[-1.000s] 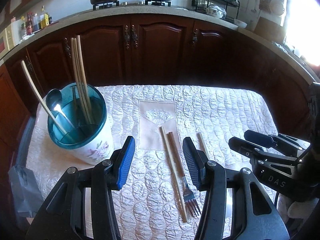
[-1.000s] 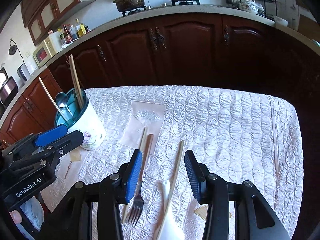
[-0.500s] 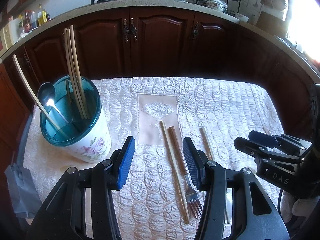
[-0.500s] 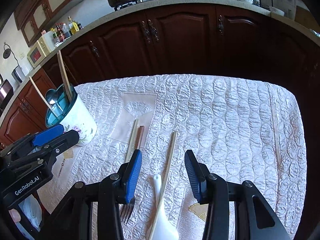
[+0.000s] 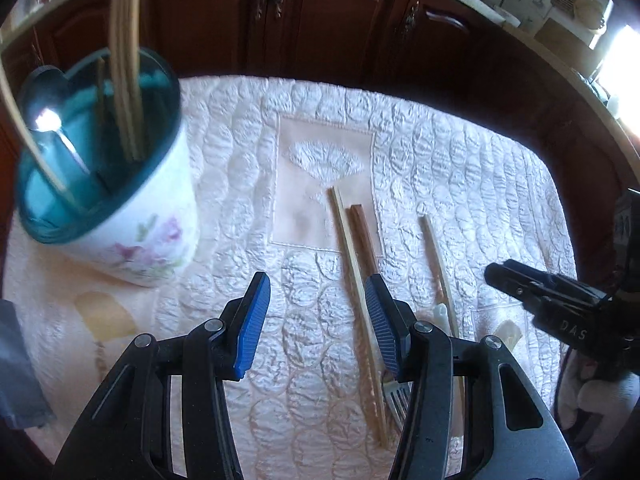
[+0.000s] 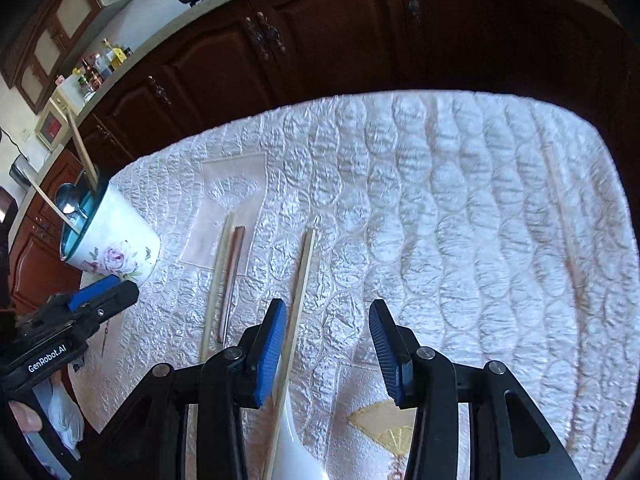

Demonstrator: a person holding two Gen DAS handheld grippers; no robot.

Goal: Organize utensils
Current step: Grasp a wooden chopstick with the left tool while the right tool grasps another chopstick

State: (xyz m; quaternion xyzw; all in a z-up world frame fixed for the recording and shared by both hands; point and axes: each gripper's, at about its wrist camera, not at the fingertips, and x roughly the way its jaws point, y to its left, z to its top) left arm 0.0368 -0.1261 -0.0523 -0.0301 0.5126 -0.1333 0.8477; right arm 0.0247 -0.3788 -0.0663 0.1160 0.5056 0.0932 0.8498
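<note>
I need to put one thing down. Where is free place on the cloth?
Free: the quilted cloth right of the lone chopstick. Also between the holder and the chopstick pair. Crowded: around the fork and white spoon.

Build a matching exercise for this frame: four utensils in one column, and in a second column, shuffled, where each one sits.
Things:
1. metal spoon
2. fork
3. white ceramic spoon
4. lone chopstick

Places:
A. on the quilted cloth, tines toward the camera, brown handle beside a pale chopstick
B. standing in the teal-rimmed floral holder
C. on the cloth, running under the right gripper's left jaw
D. on the cloth at the bottom edge of the right wrist view, partly under that chopstick

Pairs: 1-B, 2-A, 3-D, 4-C
</note>
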